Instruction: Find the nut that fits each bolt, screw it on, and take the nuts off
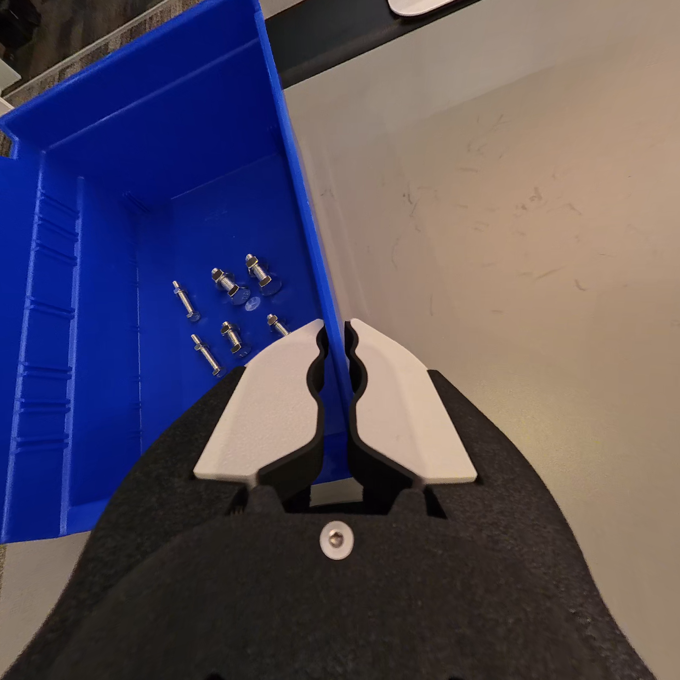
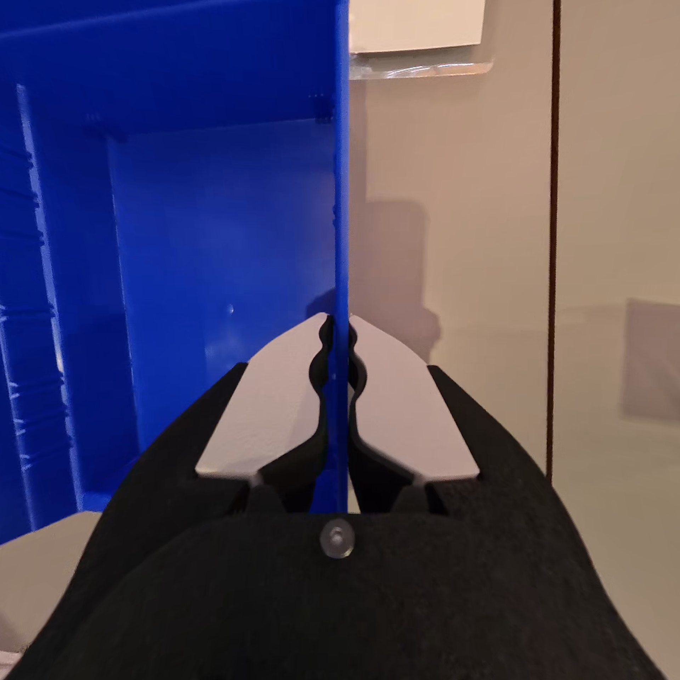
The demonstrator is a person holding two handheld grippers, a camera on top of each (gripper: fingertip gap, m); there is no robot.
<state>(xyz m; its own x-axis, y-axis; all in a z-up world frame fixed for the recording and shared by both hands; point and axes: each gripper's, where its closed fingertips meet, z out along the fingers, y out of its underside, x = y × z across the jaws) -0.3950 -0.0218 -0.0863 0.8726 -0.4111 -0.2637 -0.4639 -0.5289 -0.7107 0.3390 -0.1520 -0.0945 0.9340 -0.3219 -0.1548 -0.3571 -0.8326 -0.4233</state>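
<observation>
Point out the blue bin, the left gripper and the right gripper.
bin (image 1: 154,154): left wrist view, inner far wall.
left gripper (image 1: 335,325): left wrist view, midway between its fingertips, astride the bin's side wall.
right gripper (image 2: 339,318): right wrist view, midway between its fingertips, clamped on the bin wall.

Scuffed beige tabletop (carpet beyond)

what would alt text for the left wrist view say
The left gripper straddles the right wall of a blue plastic bin on a beige table. Six bolts with nuts on them lie on the bin floor.
</observation>
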